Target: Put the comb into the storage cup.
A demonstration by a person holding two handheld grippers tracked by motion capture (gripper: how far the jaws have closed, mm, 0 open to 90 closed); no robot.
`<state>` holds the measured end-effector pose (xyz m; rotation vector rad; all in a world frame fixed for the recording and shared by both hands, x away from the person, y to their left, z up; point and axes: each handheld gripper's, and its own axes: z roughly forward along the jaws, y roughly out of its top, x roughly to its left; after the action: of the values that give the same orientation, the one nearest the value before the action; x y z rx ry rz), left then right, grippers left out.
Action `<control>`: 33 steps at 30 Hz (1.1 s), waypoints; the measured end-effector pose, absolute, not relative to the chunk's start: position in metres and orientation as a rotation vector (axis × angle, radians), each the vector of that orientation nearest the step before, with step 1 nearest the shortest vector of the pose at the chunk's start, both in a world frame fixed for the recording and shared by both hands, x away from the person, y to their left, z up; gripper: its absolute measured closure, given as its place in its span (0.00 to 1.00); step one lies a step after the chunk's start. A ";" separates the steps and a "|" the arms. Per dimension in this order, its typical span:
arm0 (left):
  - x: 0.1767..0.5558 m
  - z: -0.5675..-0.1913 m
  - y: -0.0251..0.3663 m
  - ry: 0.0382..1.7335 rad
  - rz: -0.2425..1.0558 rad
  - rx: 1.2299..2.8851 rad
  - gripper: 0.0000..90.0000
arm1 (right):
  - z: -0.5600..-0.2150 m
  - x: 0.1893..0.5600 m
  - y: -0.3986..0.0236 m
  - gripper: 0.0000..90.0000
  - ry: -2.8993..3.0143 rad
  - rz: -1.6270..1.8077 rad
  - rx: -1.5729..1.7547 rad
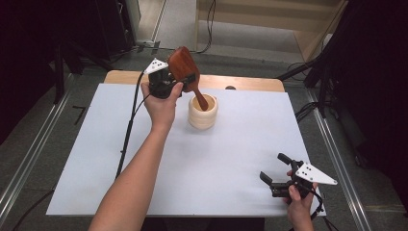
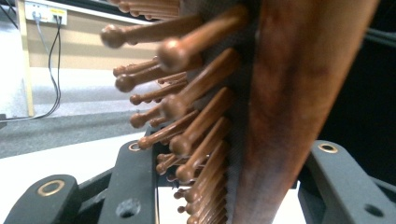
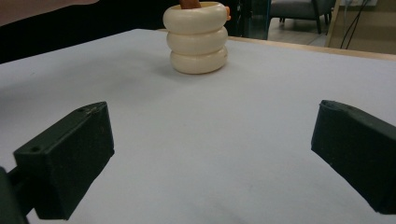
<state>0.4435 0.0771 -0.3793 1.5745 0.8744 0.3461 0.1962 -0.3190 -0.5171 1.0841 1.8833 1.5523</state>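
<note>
A dark wooden hairbrush [image 1: 184,67] leans with its handle down inside a cream ribbed cup [image 1: 202,113] at the table's far middle. My left gripper [image 1: 185,81] is shut on the brush just below its head, left of the cup. In the left gripper view the brush's back [image 2: 289,107] and its round-tipped wooden pins [image 2: 187,116] stand between the black jaws. My right gripper [image 1: 275,169] rests low at the near right corner, jaws wide open with nothing between them. In the right gripper view the cup [image 3: 196,37] stands far ahead of those jaws.
A white sheet [image 1: 120,159] covers the wooden table [image 1: 250,83]. A black cable [image 1: 127,130] trails from the left gripper along the sheet's left side. Beyond the far edge lie floor, cables and dark stands.
</note>
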 end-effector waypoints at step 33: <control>0.449 -0.430 0.053 0.952 0.312 1.619 0.60 | -0.517 0.197 -0.318 0.00 1.888 1.553 1.078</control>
<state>0.4487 0.0532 -0.4305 1.6191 0.9525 0.3125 0.1967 -0.3184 -0.5173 1.0783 1.8883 1.5533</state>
